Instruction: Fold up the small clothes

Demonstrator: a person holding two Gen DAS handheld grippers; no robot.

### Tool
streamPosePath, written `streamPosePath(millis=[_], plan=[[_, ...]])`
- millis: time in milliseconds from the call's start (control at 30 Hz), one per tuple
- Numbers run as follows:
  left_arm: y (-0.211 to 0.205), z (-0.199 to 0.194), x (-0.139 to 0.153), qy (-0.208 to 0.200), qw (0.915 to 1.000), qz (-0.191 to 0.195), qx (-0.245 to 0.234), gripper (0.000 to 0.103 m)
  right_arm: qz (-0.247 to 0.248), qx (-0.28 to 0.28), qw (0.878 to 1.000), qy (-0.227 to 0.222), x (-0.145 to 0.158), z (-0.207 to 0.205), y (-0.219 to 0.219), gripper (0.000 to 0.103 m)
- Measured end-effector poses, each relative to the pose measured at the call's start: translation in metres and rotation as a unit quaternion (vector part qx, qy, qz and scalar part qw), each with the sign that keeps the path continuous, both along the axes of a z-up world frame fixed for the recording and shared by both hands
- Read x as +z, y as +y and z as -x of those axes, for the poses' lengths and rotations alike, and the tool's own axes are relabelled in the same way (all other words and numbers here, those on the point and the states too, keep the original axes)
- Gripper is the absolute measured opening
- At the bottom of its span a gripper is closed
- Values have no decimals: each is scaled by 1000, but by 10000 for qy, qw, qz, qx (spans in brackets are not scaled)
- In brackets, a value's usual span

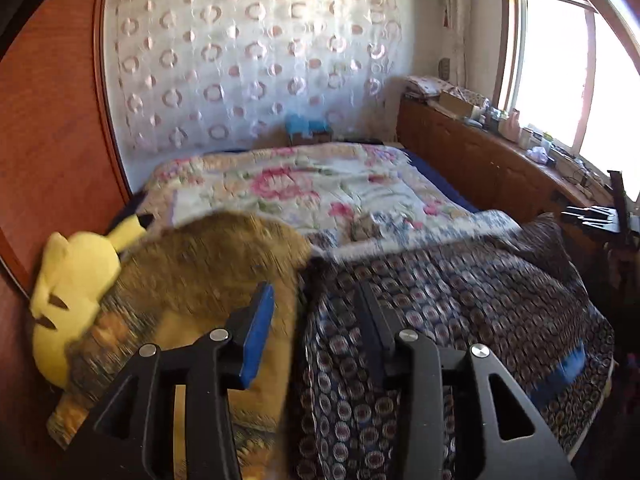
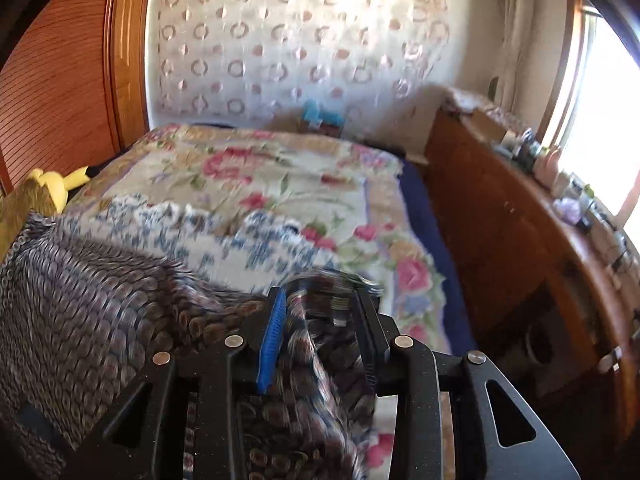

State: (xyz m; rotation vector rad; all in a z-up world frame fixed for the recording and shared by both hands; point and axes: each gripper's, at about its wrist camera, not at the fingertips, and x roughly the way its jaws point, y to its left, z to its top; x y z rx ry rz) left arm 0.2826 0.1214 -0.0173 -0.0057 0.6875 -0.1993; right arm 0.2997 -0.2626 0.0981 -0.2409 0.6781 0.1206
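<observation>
Left wrist view recorded a bed covered by a floral quilt (image 1: 320,188), set against a wall hung with a white ring-patterned curtain (image 1: 248,64). A wooden sideboard (image 1: 480,160) stood along the bed's far side beneath a bright window (image 1: 560,72), its top crowded with small items too blurred to identify. A dark patterned garment (image 1: 460,288) lay draped across the near end of the quilt, a brown pillow (image 1: 208,264) just beside it. A yellow Pikachu plush (image 1: 76,288) rested against the pillow at the wooden wall panel. The left gripper (image 1: 316,300) sat with jaws parted, one edge of the garment between them; whether the fabric was pinched could not be told. Right wrist view showed the right gripper (image 2: 320,312) clenched on a bunched fold of the garment (image 2: 100,280), blue pad (image 2: 272,344) pressed to the cloth.
</observation>
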Motion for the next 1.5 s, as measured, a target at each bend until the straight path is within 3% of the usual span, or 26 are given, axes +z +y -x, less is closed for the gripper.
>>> streamPosePath(millis=[100,200,333,533,667,833,967,1100,1133,1167,1200,1233,1267,1500], plan=[[-16,14,-14,164,9998,-15,-120,46,-108,268,9994,192,-21,6,-3,46],[-31,24,-20,264,9991,15,-322,46,-291,425,9983,268,-21,16,-13,52],[-53,44,-25,335,9975,48,-619,46,-609,531,9963,304,-17,38,-44,52],[-89,59,-46,614,9940,-120,-898,46,-881,725,9920,536,-35,72,-53,52],[-106,61,-58,740,9921,-303,-967,46,-862,838,9907,630,-44,91,-64,52],[-116,61,-67,737,9927,-261,-918,45,-744,821,9919,616,-47,114,-76,52],[-119,61,-70,478,9962,-168,-705,7,-784,745,9918,673,-51,122,-84,52],[-118,66,-63,371,9965,4,-748,7,-810,658,9921,702,-57,125,-89,52],[-116,66,-61,370,9964,94,-752,14,-826,655,9923,656,-57,127,-92,52],[-114,69,-56,262,9973,129,-670,40,-820,647,9925,636,-58,129,-94,52],[-112,74,-51,74,9984,122,-541,58,-804,646,9927,621,-59,128,-92,52],[-109,80,-44,-180,9988,157,-431,88,-784,643,9930,607,-59,129,-92,52],[-107,83,-40,-133,9992,190,-335,102,-764,644,9932,591,-60,129,-92,52],[-99,89,-35,-23,9995,219,-238,103,-866,628,9926,577,-71,120,-80,52]])
